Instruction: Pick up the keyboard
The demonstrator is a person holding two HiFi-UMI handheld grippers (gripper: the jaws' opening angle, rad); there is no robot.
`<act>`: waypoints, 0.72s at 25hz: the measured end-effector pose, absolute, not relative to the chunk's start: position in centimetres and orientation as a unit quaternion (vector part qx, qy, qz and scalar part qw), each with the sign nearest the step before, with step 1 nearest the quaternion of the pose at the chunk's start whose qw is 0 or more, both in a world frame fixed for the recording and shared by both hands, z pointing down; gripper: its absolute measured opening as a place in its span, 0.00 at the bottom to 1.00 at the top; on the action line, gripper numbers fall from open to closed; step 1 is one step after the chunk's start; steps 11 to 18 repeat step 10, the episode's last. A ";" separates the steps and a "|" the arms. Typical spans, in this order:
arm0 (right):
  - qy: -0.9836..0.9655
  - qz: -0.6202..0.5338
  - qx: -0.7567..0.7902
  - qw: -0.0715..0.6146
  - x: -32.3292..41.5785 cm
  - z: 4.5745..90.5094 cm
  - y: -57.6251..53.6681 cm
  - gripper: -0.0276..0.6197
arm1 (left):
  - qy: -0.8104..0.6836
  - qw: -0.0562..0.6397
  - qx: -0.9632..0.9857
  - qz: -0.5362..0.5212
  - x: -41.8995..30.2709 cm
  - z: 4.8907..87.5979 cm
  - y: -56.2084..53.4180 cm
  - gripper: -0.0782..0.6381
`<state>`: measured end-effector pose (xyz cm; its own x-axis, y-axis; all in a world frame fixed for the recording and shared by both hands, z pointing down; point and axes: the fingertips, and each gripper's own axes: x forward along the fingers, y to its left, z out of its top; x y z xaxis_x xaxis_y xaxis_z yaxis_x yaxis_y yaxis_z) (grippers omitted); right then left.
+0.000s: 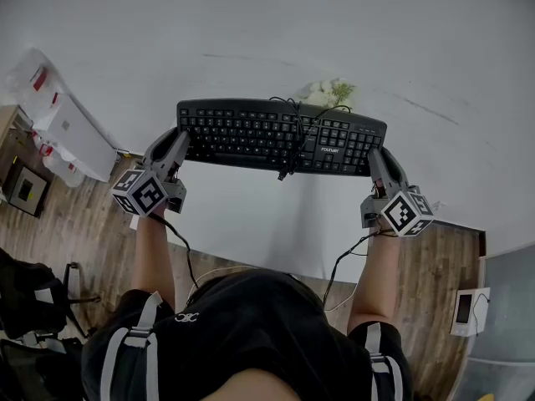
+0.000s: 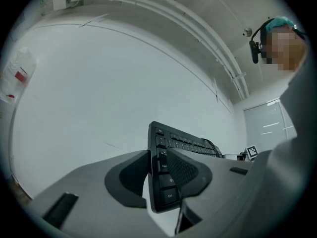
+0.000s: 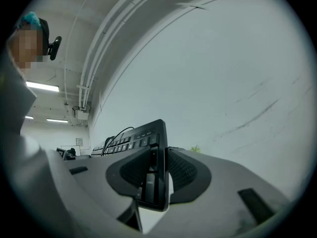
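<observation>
White tabletop (image 1: pixel 251 32) below. Black plastic full-size keyboard (image 1: pixel 242 132), black cable (image 1: pixel 292 144) looped over its keys. Left gripper (image 1: pixel 178 139) clamps its left end; right gripper (image 1: pixel 374 154) clamps its right end.

Place: office or lab room, most likely
Table: big white table (image 1: pixel 251 40); black keyboard (image 1: pixel 280 134) over it
Floor: wood floor (image 1: pixel 92 224) beside the table
Ceiling: long lights (image 3: pixel 42 87); pipes (image 2: pixel 163 10) high above the table

head: overhead, steeply down | gripper views: close along jaws, facing inward | shared: keyboard (image 1: pixel 234 132)
</observation>
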<state>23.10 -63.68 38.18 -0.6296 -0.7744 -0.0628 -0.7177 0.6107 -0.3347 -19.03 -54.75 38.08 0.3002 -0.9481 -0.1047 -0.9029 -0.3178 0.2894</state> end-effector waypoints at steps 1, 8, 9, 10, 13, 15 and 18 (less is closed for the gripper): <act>0.891 -0.140 -0.419 0.101 23.1 38.2 -63.7 0.22 | -0.577 0.088 0.802 -0.129 -19.0 38.1 -54.8 0.28; 0.891 -0.139 -0.419 0.102 23.1 38.1 -63.7 0.22 | -0.572 0.090 0.805 -0.130 -19.0 38.2 -54.8 0.28; 0.892 -0.139 -0.418 0.102 23.1 38.2 -63.7 0.22 | -0.573 0.091 0.804 -0.130 -19.0 38.2 -54.8 0.28; 0.892 -0.139 -0.418 0.101 23.1 38.2 -63.7 0.22 | -0.573 0.091 0.804 -0.130 -19.1 38.3 -54.8 0.28; 0.892 -0.139 -0.418 0.101 23.1 38.2 -63.7 0.22 | -0.573 0.091 0.804 -0.130 -19.1 38.3 -54.8 0.28; 0.892 -0.139 -0.418 0.101 23.1 38.2 -63.7 0.22 | -0.573 0.091 0.804 -0.130 -19.1 38.3 -54.8 0.28; 0.892 -0.139 -0.418 0.101 23.1 38.2 -63.7 0.22 | -0.573 0.091 0.804 -0.130 -19.1 38.3 -54.8 0.28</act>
